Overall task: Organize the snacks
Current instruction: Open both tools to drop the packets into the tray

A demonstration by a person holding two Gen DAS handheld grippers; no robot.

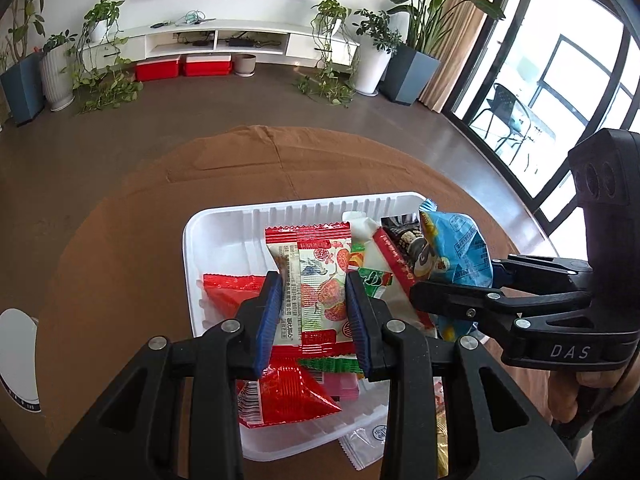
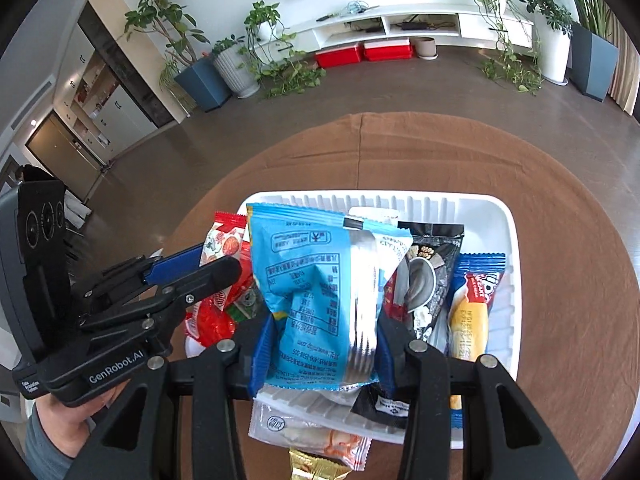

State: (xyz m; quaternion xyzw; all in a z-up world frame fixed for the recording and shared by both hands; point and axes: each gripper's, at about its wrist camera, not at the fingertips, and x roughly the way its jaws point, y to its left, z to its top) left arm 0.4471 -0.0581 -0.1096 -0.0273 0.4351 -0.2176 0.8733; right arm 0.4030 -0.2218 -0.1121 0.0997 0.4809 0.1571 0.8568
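At the bottom centre of the left wrist view, the left gripper (image 1: pixel 314 312) is clamped on a white strawberry-print snack packet (image 1: pixel 316 280) with red ends, its blue pads pressing both sides of the wrapper. Just below that packet, red foil packets (image 1: pixel 296 396) lie in the near end of the white tray (image 1: pixel 224 224), which sits on the brown-clothed desk (image 1: pixel 132 220). At the bottom centre of the right wrist view, the right gripper (image 2: pixel 322 346) grips a light blue snack bag (image 2: pixel 320 292), held upright over the tray (image 2: pixel 508 264). To the right of the bag, inside the tray, lie a black packet (image 2: pixel 432 280) and a blue-ended cake bar (image 2: pixel 472 304). A clear-wrapped snack (image 2: pixel 308 432) rests on the desk (image 2: pixel 560 184) just outside the tray's near rim. Beyond the desk, red boxes (image 2: pixel 362 53) sit under a white TV cabinet (image 2: pixel 404 20).
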